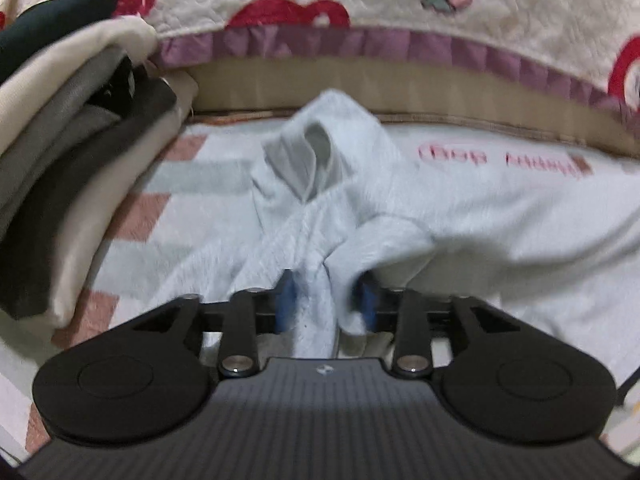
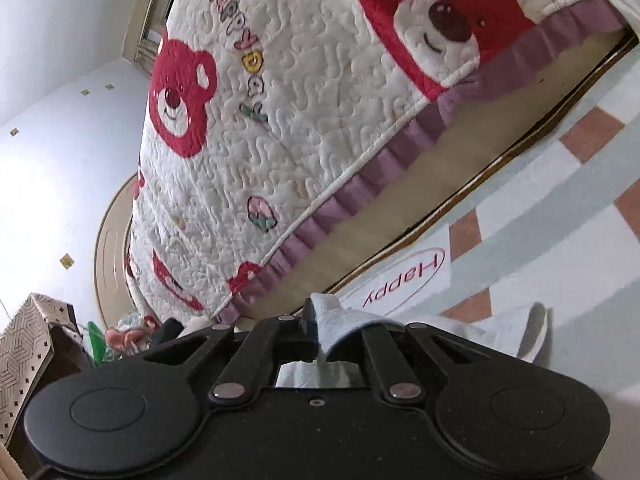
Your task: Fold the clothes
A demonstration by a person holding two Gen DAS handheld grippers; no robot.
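Note:
A pale blue garment (image 1: 328, 184) lies crumpled on the checked mat (image 1: 500, 200), with an open cuff or neck hole raised toward the bed. In the left wrist view my left gripper (image 1: 326, 300) stands open; a fold of the garment runs between its blue pads (image 1: 286, 300) without being squeezed. In the right wrist view my right gripper (image 2: 320, 320) is shut on an edge of the same pale blue garment (image 2: 516, 332). The cloth drapes over its right finger. Its sleeve end lies to the right on the mat (image 2: 540, 208).
A stack of folded clothes (image 1: 72, 184) in cream, grey and black sits at the left on the mat. The bed with its bear-print quilt (image 2: 300, 120) borders the far side. A patterned box (image 2: 28, 340) and small toys (image 2: 120, 336) stand at the left.

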